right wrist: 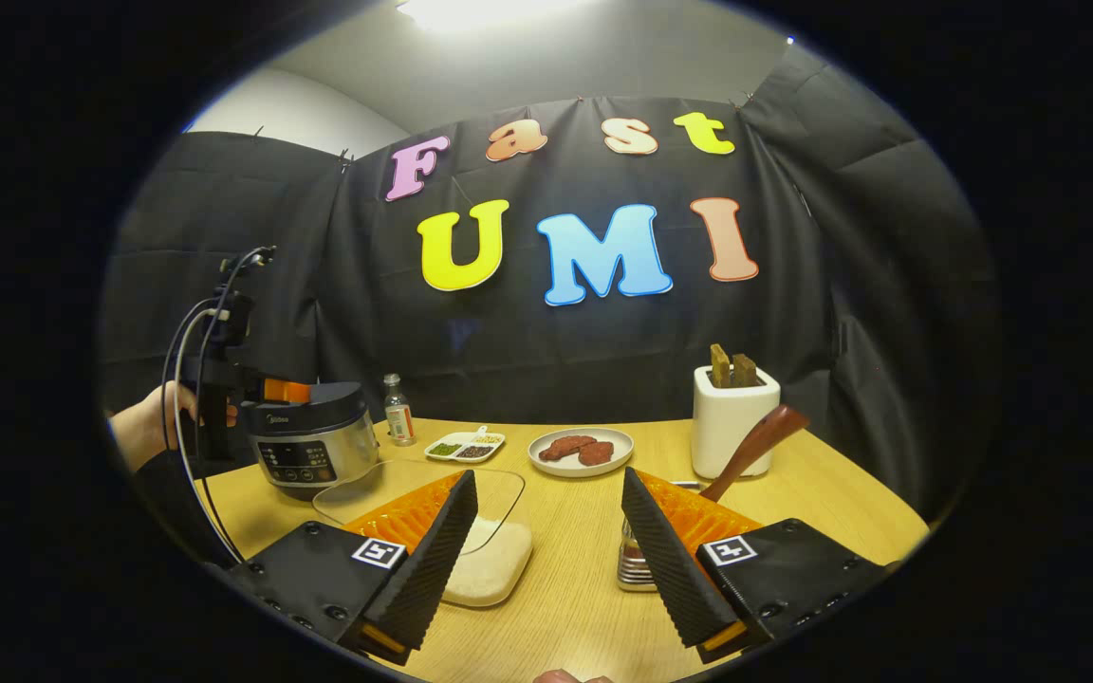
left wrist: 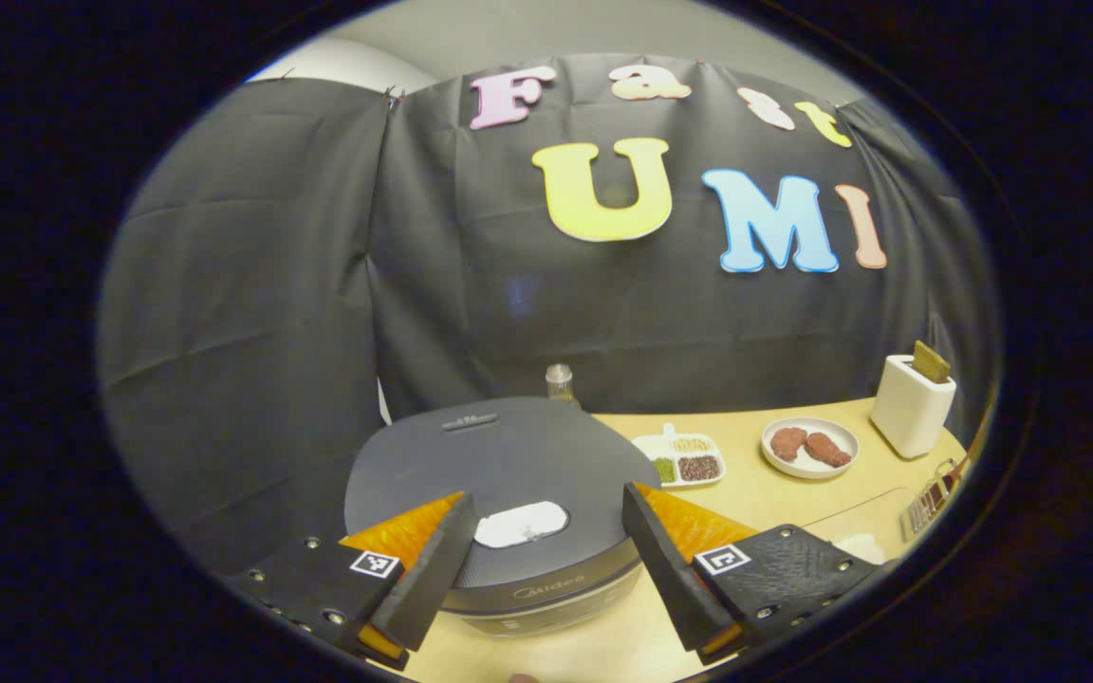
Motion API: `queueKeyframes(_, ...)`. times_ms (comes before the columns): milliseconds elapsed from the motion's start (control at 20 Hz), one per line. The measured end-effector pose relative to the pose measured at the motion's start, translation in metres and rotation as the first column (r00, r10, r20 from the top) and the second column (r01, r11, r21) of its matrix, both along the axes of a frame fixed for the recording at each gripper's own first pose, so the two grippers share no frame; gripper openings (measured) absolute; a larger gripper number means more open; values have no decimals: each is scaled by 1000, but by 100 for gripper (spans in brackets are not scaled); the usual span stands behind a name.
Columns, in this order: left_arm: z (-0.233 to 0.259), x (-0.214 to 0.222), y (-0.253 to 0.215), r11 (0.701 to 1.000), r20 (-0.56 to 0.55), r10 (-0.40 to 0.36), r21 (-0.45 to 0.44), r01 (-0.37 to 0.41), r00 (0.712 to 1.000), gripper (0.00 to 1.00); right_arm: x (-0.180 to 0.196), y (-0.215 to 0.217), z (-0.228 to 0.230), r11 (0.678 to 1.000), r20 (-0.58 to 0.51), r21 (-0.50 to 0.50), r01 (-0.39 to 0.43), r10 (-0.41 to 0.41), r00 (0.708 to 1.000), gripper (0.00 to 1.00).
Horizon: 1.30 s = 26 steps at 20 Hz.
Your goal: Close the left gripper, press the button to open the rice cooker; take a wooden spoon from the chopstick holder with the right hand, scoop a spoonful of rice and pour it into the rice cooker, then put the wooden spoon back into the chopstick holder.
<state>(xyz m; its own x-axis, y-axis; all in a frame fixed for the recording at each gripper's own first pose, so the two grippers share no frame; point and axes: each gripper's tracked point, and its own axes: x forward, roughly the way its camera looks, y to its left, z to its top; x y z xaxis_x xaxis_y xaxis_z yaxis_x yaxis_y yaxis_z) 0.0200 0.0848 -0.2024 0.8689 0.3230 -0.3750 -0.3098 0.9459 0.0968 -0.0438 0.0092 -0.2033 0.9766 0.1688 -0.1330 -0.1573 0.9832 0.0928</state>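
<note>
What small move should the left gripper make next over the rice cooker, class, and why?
Probably shut the left gripper. It hangs over the rice cooker with its jaws wide apart, the lid is down, and the pale button sits in the gap between the fingers. Open fingers would straddle the button instead of pressing it. The right gripper waits open near the wooden spoon.

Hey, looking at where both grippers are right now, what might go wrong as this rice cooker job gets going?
The left gripper hangs open over the rice cooker; pressing like that, its fingers may straddle the white button instead of pushing it.

The wooden spoon leans sideways out of the chopstick holder, so a grab could tip the holder.

The rice container sits right at the right gripper, open, and may get nudged.
</note>
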Motion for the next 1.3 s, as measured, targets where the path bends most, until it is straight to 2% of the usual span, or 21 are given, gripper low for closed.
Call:
queueKeyframes(100,26,-1,-20,998,55,-46,-40,49,997,99,9,-9,23,999,25,-11,46,-46,999,98)
queueKeyframes(150,44,-2,-27,997,84,-65,-37,68,994,96,13,-12,35,998,38,-13,68,-67,997,98)
queueKeyframes(350,126,-13,-43,988,220,-139,94,120,966,97,21,-24,93,992,115,13,126,-127,985,98)
queueKeyframes(450,135,-31,-68,989,274,-149,62,137,950,96,25,-33,119,985,151,29,169,-171,974,98)
queueKeyframes(550,140,-39,-96,981,317,-183,1,193,931,98,27,-36,138,982,165,18,186,-186,969,98)
queueKeyframes(700,159,-58,-106,973,362,-220,12,232,906,97,28,-49,174,974,224,-19,226,-216,950,98)
queueKeyframes(900,174,-72,-109,965,389,-241,2,261,889,97,26,-48,185,974,200,-33,223,-212,956,98)
queueKeyframes(1050,171,-69,-121,949,381,-285,-18,315,879,97,31,-50,181,976,168,-35,213,-205,964,98)
queueKeyframes(1150,173,-63,-107,957,377,-270,7,289,886,96,36,-53,179,972,157,-50,231,-221,963,98)
queueKeyframes(1300,169,-54,-97,967,378,-244,18,256,893,96,43,-43,178,976,152,-69,207,-194,969,98)
